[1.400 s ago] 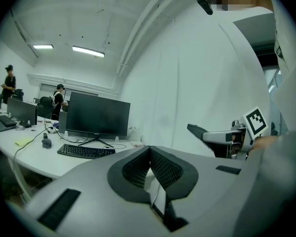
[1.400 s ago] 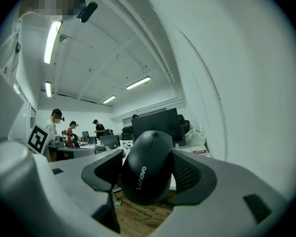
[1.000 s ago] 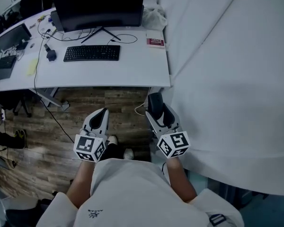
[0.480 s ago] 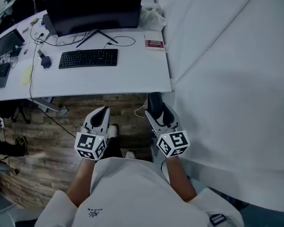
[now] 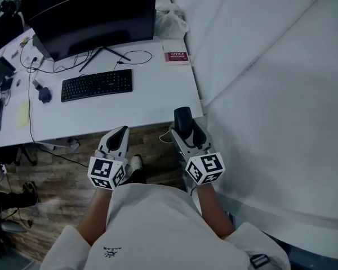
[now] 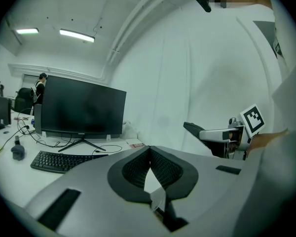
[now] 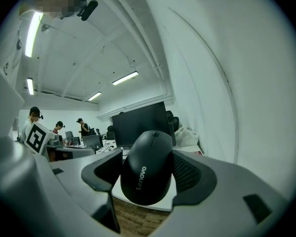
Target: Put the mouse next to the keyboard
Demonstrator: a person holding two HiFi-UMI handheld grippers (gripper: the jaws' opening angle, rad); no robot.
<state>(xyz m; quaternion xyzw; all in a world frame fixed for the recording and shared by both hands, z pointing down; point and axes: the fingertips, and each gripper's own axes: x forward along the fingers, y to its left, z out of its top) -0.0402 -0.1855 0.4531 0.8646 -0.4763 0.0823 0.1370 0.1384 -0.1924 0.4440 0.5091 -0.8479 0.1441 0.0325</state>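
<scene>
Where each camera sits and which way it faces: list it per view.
Head view: on the person's head, steeply down at desk, keyboard, monitor; both forearms, left gripper, right gripper show.
Left gripper view: along its shut jaws toward the monitor; right gripper alongside.
Right gripper view: along jaws clamped on the mouse, toward the desk.
Shared: the monitor.

What stays out of sight

In the head view the monitor (image 5: 96,16) loses its top to the upper edge, the desk (image 5: 152,103) runs out at the left edge, and the small dark thing (image 5: 44,94) left of the keyboard (image 5: 97,84) is too small to name. The mouse (image 5: 182,116) shows only its back above the right gripper (image 5: 187,127); in the right gripper view it covers the monitor's lower right part, and the people (image 7: 28,127) at middle left are mere specks.
</scene>
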